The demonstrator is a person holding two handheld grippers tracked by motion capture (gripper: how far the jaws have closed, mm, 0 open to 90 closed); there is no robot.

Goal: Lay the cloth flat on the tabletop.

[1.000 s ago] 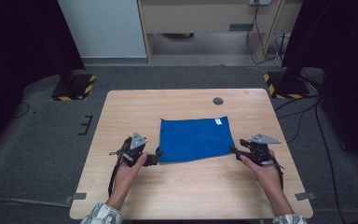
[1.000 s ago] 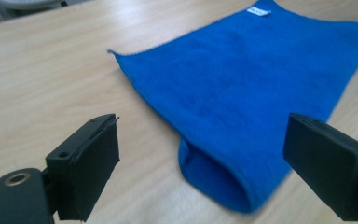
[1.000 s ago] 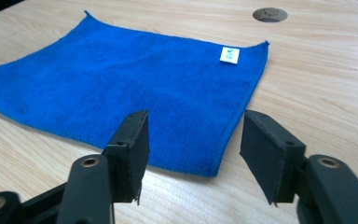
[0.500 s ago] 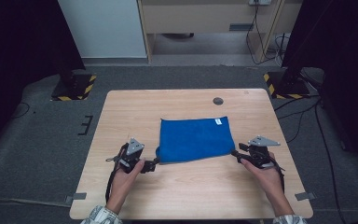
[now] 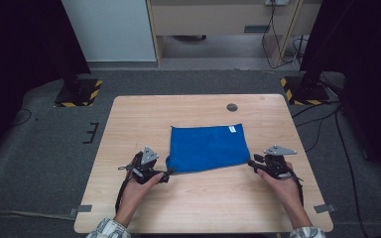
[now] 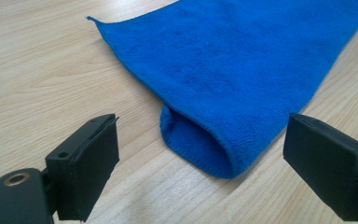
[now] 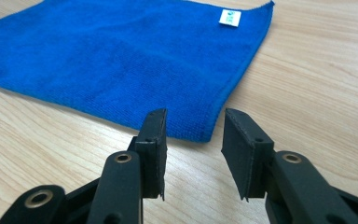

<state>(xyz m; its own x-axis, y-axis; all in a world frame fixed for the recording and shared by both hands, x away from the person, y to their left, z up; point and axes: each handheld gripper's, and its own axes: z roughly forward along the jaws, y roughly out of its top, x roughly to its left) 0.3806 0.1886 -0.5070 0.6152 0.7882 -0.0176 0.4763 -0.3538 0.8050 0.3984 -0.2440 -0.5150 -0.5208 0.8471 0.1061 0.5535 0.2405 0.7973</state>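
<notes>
1. A pale wooden table point(image 5: 129, 198) stands on a grey floor, with dark curtains to either side and a light cabinet behind. A small dark round disc point(image 5: 232, 107) sits near the far edge.
2. The left gripper point(image 5: 166, 174) is held low at the near left corner of the blue cloth point(image 5: 207, 148). Its jaws stand wide apart and hold nothing. In the left gripper view the corner lies straight ahead between them, just short of the pads.
3. The right gripper point(image 5: 251, 162) is held at the near right corner. Its jaws are partly open, a narrower gap than the left, and empty. In the right gripper view the corner point(image 7: 204, 135) lies just beyond the tips and slightly left of the gap's middle.
4. The cloth lies flat at the middle of the table, its long side running left to right, with a small white tag point(image 5: 233, 129) at the far right corner. Each hand is nearest its own near corner, so the coming move looks like a short push forward and a pinch on both corners.
5. At the left corner point(image 6: 205, 149) the edge is rolled into a puffed loop; it looks like two layers, but how many lie there is hard to tell.
6. Whether either lower jaw touches the table cannot be made out.
</notes>
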